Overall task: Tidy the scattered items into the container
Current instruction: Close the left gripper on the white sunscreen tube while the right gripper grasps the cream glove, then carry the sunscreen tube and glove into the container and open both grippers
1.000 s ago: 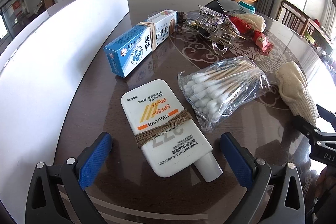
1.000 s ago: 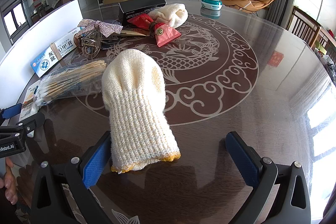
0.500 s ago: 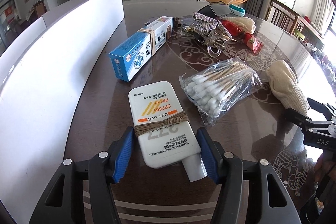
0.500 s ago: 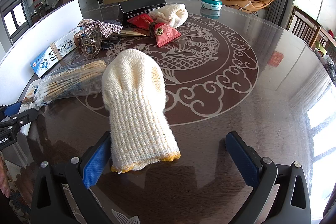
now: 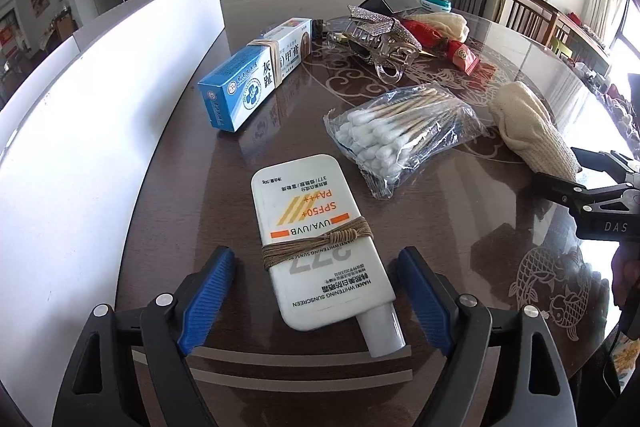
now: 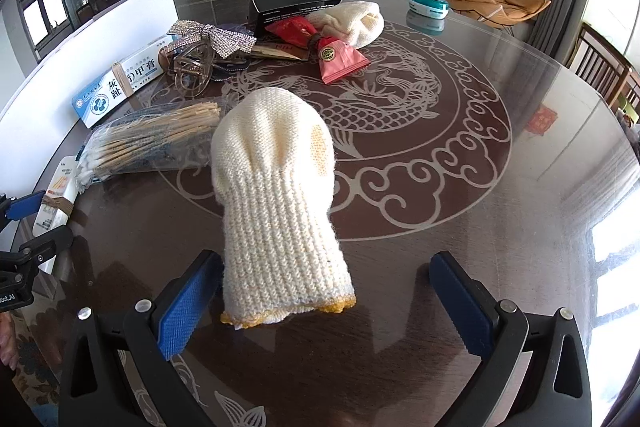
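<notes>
Straddling sunscreen tube (image 5: 320,247) near counter (image 5: 460,227) left edge, left gripper (image 5: 316,291) jaws reopening, gripping nothing | hovering right gripper (image 6: 320,303) jaws wide around glove (image 6: 276,203) cuff | risking slick tube skidding, twine (image 5: 316,247) snagging

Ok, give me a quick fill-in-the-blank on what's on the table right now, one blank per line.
1. The cord wound round the white sunscreen tube is ____ in colour.
2. The clear bag beside the tube holds cotton ____.
3. The cuff of the cream knitted glove has a ____ edge.
4. The left gripper has its jaws ____ either side of the tube, not touching it.

Missing words: brown; swabs; yellow; open
</notes>
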